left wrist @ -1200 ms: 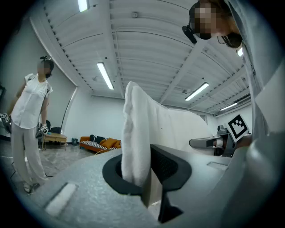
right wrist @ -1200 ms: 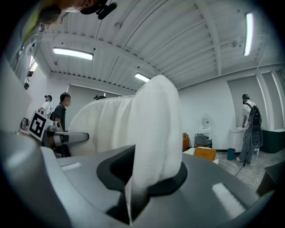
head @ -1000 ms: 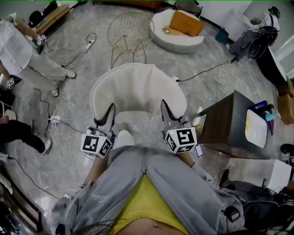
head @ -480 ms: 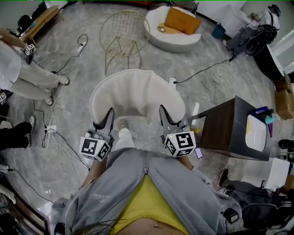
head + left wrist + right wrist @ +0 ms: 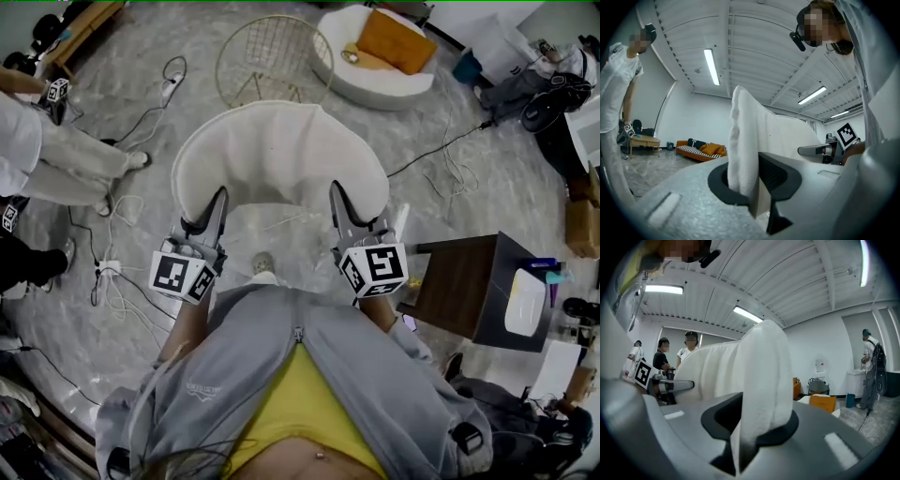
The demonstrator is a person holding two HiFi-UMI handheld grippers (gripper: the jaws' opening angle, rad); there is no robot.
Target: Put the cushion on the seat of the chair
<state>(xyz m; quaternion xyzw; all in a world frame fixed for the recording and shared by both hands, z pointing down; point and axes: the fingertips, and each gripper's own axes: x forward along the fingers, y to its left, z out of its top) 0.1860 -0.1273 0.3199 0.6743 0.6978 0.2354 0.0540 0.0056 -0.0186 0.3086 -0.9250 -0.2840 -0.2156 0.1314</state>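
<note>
A white, kidney-shaped cushion [image 5: 281, 159] hangs over the marble floor, held by its near edge at both ends. My left gripper [image 5: 214, 204] is shut on its left end, and my right gripper [image 5: 339, 199] is shut on its right end. In the left gripper view the cushion [image 5: 746, 140] stands pinched between the jaws of the left gripper [image 5: 743, 187]. The right gripper view shows the cushion [image 5: 764, 376] squeezed in the right gripper [image 5: 754, 437]. A gold wire chair [image 5: 272, 58] with a bare seat stands just beyond the cushion's far edge.
A white round seat [image 5: 370, 84] with an orange pillow [image 5: 398, 42] stands behind the chair. At the right is a dark wooden side table [image 5: 469, 281]. Cables [image 5: 117, 258] lie on the floor at the left. A person's legs [image 5: 66, 159] stand at the far left.
Both grippers have carried the cushion forward toward the wire chair. Its far edge now lies close to the chair's legs. The grips look the same.
</note>
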